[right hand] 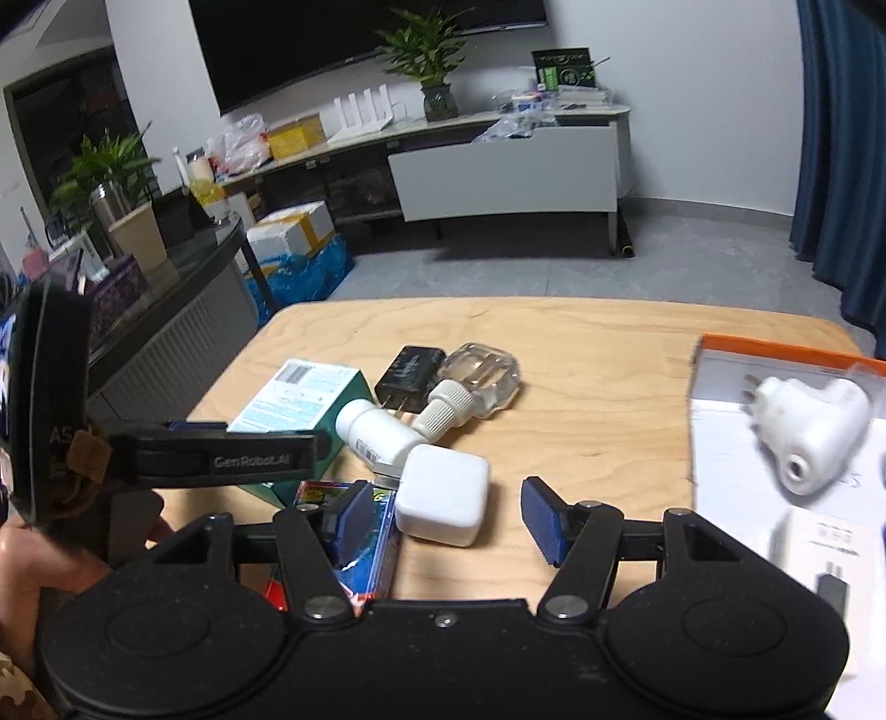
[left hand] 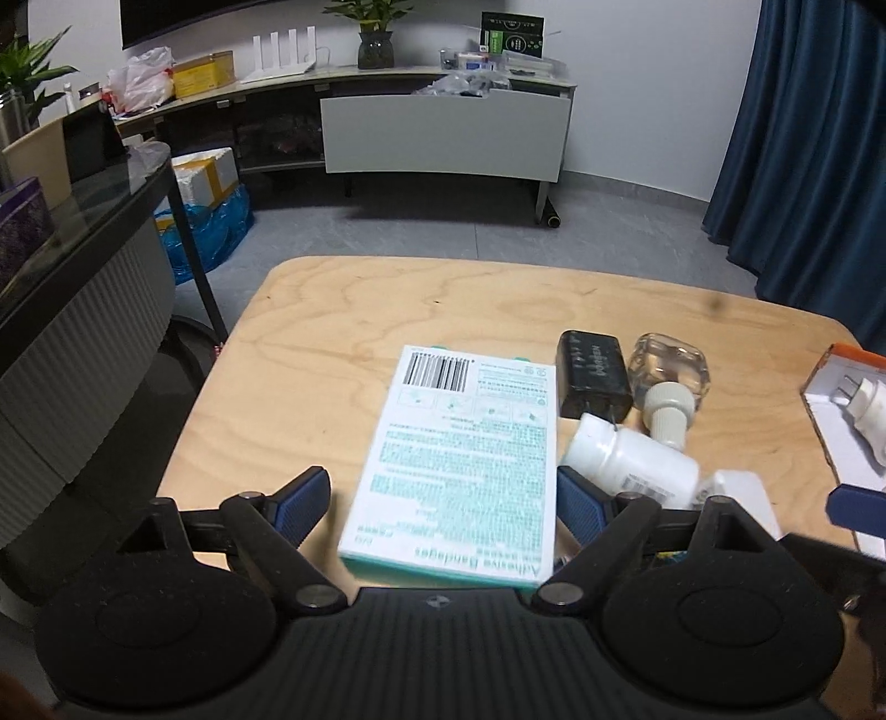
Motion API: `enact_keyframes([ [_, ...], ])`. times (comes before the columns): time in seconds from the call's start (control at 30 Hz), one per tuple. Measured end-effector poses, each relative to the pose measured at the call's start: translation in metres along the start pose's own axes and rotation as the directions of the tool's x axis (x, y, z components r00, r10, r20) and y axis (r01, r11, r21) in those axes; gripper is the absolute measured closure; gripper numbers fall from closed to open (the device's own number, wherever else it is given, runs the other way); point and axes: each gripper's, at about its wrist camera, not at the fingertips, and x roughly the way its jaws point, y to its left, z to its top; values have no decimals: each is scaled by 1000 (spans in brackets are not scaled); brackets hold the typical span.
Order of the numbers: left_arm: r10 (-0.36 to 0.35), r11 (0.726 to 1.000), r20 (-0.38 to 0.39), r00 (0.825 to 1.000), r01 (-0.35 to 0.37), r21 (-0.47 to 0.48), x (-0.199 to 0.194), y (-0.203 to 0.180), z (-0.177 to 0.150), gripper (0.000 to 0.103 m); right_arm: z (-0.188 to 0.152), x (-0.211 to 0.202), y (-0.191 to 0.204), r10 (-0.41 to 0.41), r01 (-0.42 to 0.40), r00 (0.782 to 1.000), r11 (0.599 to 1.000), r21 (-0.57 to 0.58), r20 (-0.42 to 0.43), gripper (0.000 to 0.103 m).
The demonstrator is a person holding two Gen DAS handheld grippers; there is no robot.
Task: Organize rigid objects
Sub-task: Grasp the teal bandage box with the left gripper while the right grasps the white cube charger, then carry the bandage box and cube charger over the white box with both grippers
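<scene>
The flat white-and-teal cardboard bandage box (left hand: 459,459), light and stiff (slightly crushable), lies between the left gripper (left hand: 440,501)'s spread jaws at six o'clock; grip its long edges.

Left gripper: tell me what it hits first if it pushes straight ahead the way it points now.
Most likely the adhesive bandage box, which already lies between the open fingers of the left gripper, neither pad visibly touching it; depth is hard to judge here.

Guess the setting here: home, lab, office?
Probably an office or meeting room: a large dark wall screen above a long curved sideboard holding potted plants and boxes, plus a blue curtain and a plywood table.
</scene>
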Motion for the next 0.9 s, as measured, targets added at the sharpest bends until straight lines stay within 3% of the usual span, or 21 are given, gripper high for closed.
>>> enact_keyframes([
  [0.23, -8, 999, 20, 1000, 7, 52, 12, -1, 2, 15, 2, 28, -1, 19, -18, 999, 999, 31, -50, 31],
  [0.3, -5, 998, 40, 999, 2, 60, 12, -2, 3, 29, 2, 35, -1, 17, -15, 998, 999, 35, -60, 31],
  [0.47, -6, 999, 54, 999, 3, 54, 11, -5, 3, 32, 4, 44, 1, 32, -28, 998, 997, 67, -54, 36],
  [0.5, -2, 999, 52, 999, 0, 43, 9, -4, 2, 32, 3, 43, 2, 22, -19, 999, 998, 56, -48, 47],
  [0.53, -1, 1000, 57, 998, 0, 29, 6, -2, 2, 32, 3, 41, 2, 10, -9, 999, 999, 48, -32, 51],
  [0.9, 25, 1000, 111, 993, -25, 4, -54, -4, -11, 32, -5, -1, 10, -19, 19, 1000, 1000, 11, 18, 52],
])
